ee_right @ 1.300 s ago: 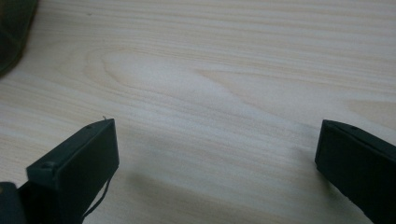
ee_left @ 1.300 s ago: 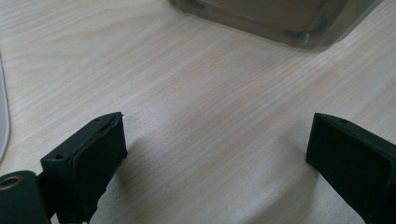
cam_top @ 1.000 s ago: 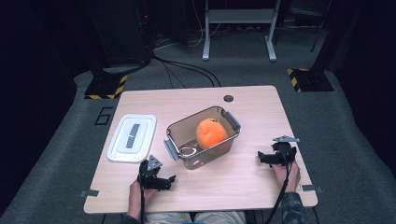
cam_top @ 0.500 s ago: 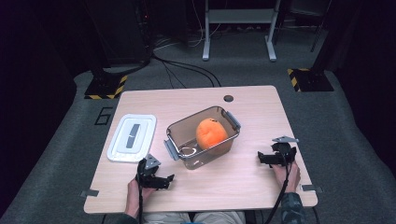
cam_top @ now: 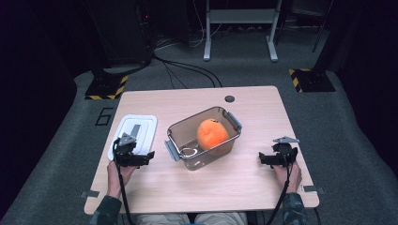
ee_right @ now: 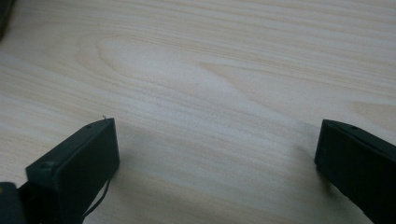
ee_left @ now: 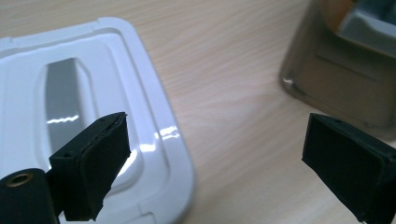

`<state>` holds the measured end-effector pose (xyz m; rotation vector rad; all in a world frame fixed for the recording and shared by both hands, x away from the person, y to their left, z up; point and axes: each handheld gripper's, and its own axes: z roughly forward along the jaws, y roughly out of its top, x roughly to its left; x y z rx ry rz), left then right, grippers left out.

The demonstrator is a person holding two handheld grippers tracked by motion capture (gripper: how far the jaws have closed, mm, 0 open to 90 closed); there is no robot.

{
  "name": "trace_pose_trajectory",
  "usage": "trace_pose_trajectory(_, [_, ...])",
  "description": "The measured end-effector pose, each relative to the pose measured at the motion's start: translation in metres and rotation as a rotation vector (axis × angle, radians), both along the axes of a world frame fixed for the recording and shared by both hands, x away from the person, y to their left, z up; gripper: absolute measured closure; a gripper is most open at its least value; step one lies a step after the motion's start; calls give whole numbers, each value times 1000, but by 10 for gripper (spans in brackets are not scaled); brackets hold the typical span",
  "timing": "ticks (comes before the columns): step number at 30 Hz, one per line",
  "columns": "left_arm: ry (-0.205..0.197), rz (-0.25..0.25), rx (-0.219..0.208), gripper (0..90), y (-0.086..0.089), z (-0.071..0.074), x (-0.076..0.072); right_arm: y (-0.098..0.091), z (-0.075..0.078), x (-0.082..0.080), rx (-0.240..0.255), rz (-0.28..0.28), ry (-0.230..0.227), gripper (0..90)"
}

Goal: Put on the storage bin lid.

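White lid [cam_top: 133, 133]: glossy plastic with a grey recessed middle, lying flat on the desk's left part, apart from the container, with bare wood between them.
Lid in the left claw view [ee_left: 93, 116]: its rounded near corner sits just under the claw's left jaw.
Left claw [cam_top: 133, 154]: held in the person's left hand at the lid's near edge; jaws spread wide, nothing between them, with one jaw over the lid and the other over bare wood.
Right claw [cam_top: 277, 157]: held in the person's right hand near the desk's right edge, well apart from the container; jaws spread, nothing between them but wood grain in its own view.
Clear container [cam_top: 202, 138]: smoky see-through plastic box with grey clip handles at both ends, open on top, standing near the desk's middle and turned at an angle to the desk's edges.
Orange ball [cam_top: 212, 133]: round, sitting inside the container toward its right end.
Desk [cam_top: 244, 187]: light wood top with a dark round hole near the far edge.
Floor: grey carpet, with black cables trailing beyond the desk.
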<state>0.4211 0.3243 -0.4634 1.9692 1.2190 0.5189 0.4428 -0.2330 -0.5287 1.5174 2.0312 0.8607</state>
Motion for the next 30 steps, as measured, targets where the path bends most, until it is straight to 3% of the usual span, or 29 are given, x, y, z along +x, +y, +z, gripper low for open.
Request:
trace_pose_trajectory(6, [12,46,-21,75,13,5,22,0,0,1,1,9,0,0])
trace_pose_trajectory(14, [24,109,-10,80,30,5,46,1,0,2,0,12,-1,0])
trace_pose_trajectory(19, [44,143,-18,74,37,-4,57,2,0,5,2,17,-1,0])
trace_pose_trajectory(30, [116,214,49,39,45,-27,86,2,0,5,-2,21,-5,0])
